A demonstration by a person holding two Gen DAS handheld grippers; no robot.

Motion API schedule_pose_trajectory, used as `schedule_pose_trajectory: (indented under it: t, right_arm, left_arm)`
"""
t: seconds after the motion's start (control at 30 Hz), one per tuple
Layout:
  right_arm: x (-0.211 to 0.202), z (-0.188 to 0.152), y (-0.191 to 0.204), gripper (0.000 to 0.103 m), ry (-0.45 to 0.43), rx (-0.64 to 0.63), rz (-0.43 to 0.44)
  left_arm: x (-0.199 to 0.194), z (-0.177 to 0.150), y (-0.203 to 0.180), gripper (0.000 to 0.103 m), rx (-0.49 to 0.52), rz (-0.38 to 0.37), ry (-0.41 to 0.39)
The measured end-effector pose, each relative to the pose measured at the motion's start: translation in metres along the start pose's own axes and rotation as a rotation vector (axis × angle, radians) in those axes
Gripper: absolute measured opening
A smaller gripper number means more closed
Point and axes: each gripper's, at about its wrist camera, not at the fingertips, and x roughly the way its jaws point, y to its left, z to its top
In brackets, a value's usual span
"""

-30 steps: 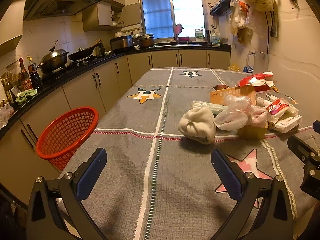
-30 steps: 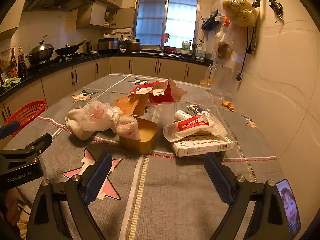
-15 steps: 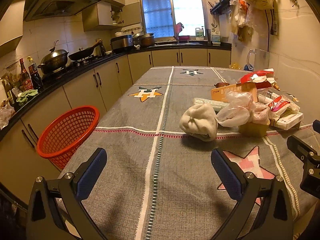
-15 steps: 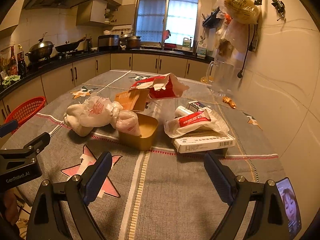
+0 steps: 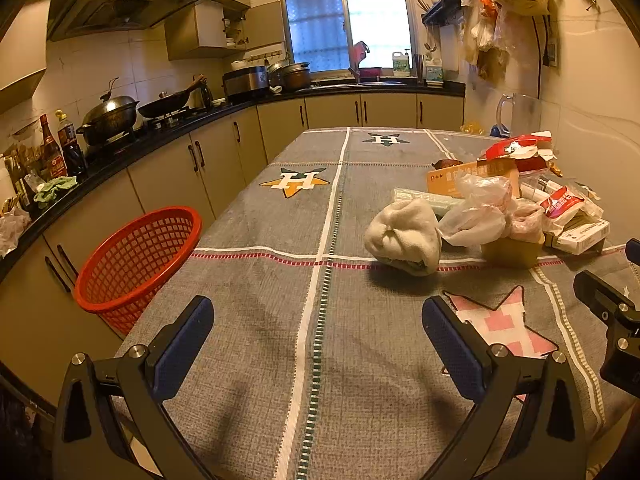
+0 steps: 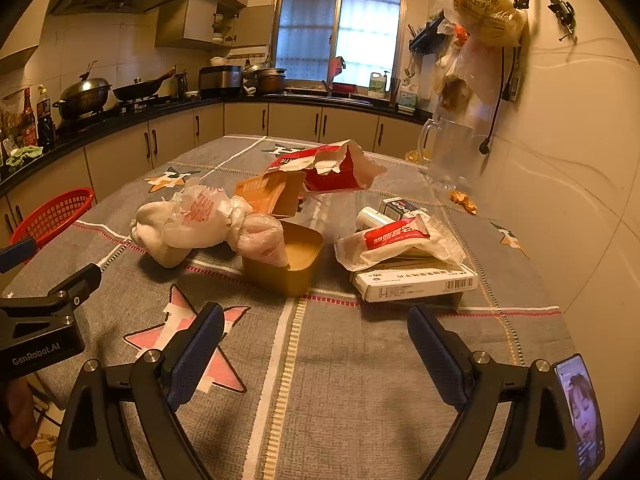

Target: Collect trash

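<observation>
Left gripper [image 5: 318, 334]: jaws wide, empty, over the bench [image 5: 280, 280].
Right gripper [image 6: 316, 338]: jaws wide, empty.
Trash pile [image 6: 280, 220]: on the bench's right half, ahead of both grippers.
Red basket [image 5: 136, 256]: beside the bench's left edge.

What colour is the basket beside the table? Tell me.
Red, with open mesh walls; the basket shows best in the left wrist view.

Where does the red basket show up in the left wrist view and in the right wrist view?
Left wrist: the red basket sits lower left, beside the table's left edge, below the counter.
Right wrist: the basket is at the far left edge, partly hidden behind the table corner.
Shared landmark: the gold tin among the trash.
</observation>
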Motion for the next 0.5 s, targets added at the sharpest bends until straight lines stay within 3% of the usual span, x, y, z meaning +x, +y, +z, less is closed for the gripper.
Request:
schedule_pose_trajectory:
  t: [0.37, 0.5]
  right_arm:
    - [0.003, 0.001, -0.003, 0.095, 0.002, 0.005, 0.013]
    - [0.007, 0.006, -0.011, 0.092, 0.004, 0.026, 0.052]
  left_arm:
    - [0.004, 0.000, -0.001, 0.103, 0.010, -0.003, 0.012]
    - [0.010, 0.012, 0.001, 0.103, 0.009, -0.075, 0.048]
